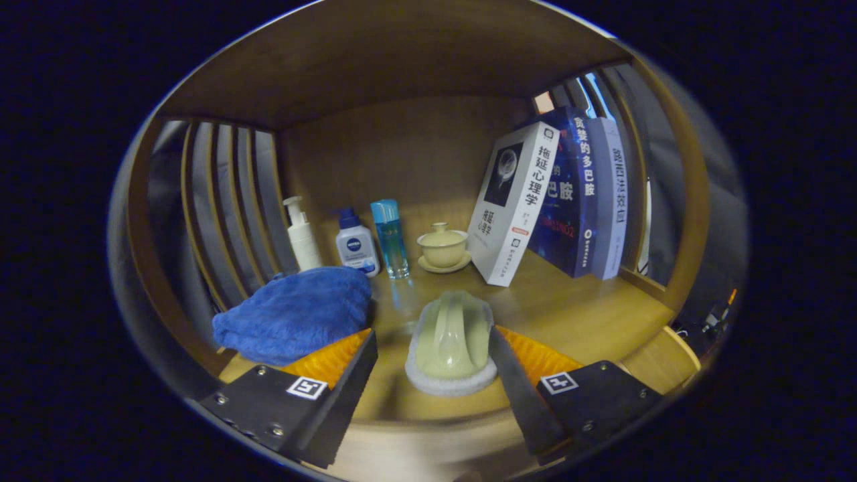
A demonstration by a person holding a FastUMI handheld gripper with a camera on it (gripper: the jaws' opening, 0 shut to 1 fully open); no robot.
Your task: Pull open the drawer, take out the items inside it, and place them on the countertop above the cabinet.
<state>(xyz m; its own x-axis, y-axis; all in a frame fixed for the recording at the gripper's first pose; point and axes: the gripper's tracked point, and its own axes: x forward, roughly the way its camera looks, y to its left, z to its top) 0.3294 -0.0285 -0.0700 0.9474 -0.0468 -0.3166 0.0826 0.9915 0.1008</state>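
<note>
A pale green scrub brush (452, 341) with a white sponge base lies on the wooden countertop (569, 308). It sits between my fingers, close against the right one and with a gap to the left one. My gripper (432, 335) is open around it. A crumpled blue towel (294, 321) rests on the countertop just left of the left finger, partly over its tip. The drawer is out of sight.
Beyond the fingers, along the back wall, stand a white pump bottle (301, 234), a white bottle with a blue cap (356, 246), a clear blue bottle (390, 237) and a lidded cup on a saucer (442, 248). Leaning books (515, 207) stand to the right. Slatted side walls (234, 201) close in the shelf.
</note>
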